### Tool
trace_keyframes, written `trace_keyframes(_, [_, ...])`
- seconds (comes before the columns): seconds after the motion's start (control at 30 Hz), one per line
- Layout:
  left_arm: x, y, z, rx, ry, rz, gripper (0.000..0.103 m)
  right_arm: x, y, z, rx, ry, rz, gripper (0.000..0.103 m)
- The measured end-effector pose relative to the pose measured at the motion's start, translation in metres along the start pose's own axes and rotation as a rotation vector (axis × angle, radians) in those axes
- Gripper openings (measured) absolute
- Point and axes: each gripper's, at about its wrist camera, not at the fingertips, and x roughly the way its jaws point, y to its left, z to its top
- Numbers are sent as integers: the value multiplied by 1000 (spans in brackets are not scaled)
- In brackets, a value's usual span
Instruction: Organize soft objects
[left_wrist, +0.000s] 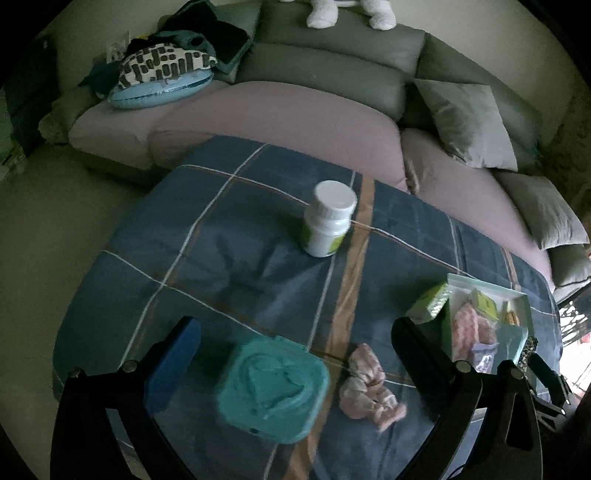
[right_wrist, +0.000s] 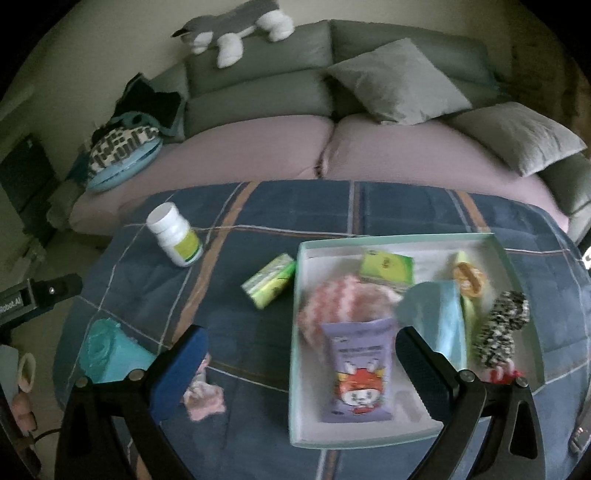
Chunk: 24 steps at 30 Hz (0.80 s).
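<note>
My left gripper hangs open above the plaid blanket, with a teal wipes pack and a crumpled pink cloth lying below between its fingers, untouched. My right gripper is open too, hovering over the near left part of a pale green tray. In the tray lie a purple pouch, a fluffy pink item, a green packet and a light blue item. A black-and-white speckled item rests on the tray's right side. The pink cloth lies by the right gripper's left finger.
A white bottle stands at the blanket's far left and a green tissue pack lies just left of the tray. Behind is a sofa with grey cushions, a plush dog and piled clothes. A hand shows at the left edge.
</note>
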Motion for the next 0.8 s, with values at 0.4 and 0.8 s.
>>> trace_keyframes(0.4, [29, 61, 1, -114, 73, 8, 103, 47, 57, -10, -111, 115, 42, 103])
trace_keyframes(0.8, [56, 96, 0, -160, 106, -8, 103, 79, 81, -34, -166, 225, 82, 103])
